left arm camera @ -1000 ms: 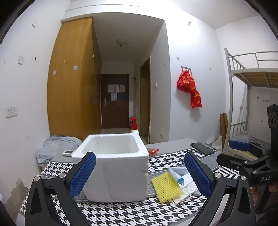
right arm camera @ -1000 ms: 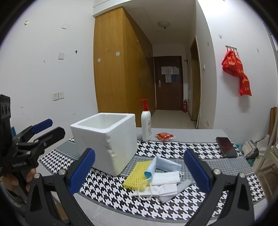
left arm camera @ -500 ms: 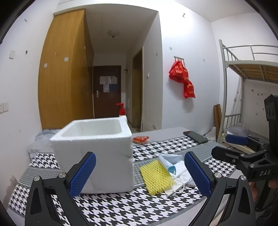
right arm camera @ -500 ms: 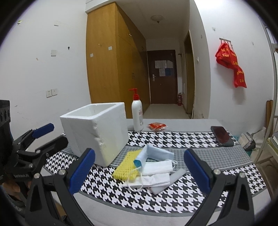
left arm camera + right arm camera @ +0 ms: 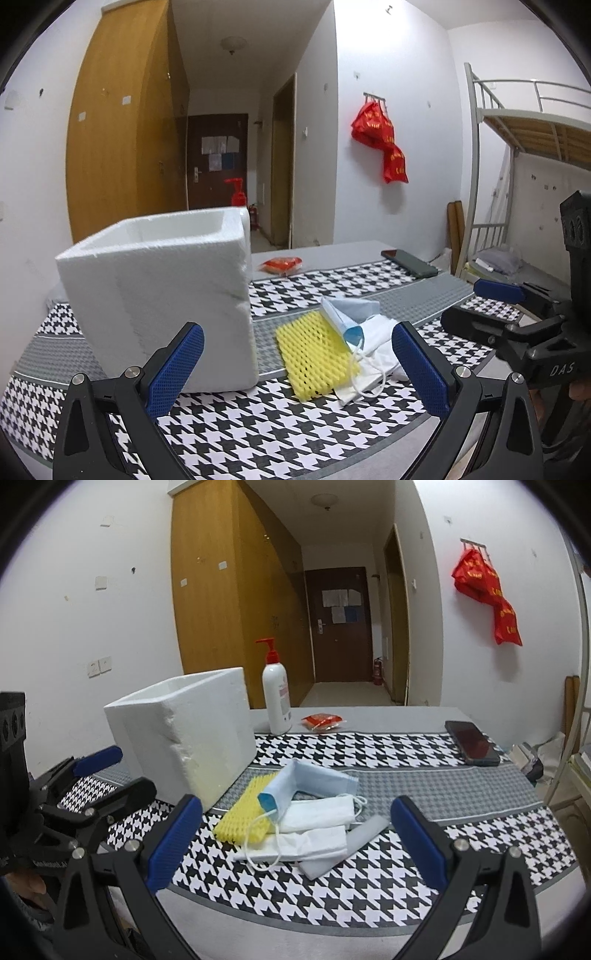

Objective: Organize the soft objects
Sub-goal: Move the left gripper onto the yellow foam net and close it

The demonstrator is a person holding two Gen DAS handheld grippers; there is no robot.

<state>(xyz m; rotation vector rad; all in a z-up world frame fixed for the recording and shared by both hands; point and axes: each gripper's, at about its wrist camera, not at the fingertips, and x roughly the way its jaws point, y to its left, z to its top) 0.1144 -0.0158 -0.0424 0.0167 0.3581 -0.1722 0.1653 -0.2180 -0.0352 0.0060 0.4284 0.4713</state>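
The soft things lie in a loose heap on the houndstooth table cover (image 5: 388,871), just beside the white foam box (image 5: 192,734): a yellow foam mesh sleeve (image 5: 242,818) at the bottom left, a folded blue face mask (image 5: 310,781) draped over it, and white face masks (image 5: 314,827) with thin ear loops spread underneath, one grey-white foam strip (image 5: 347,845) poking out at the right. We judge all of it very light and limp; the masks will fold and sag when lifted, and the loops may snag their neighbours, so a pinch through the middle of one flat layer looks safer than a tug at a cord. The mesh sleeve seems springy and open-celled, easy to grip at its free near edge. Our right gripper (image 5: 291,853) hangs short of the pile with its blue ribbed pads spread wide and empty; our left gripper (image 5: 295,369) is likewise wide apart and empty, facing the box's pebbled wall and the sleeve. Farther back stand a pump bottle (image 5: 276,698), a red packet (image 5: 323,722) and a dark phone (image 5: 471,742).
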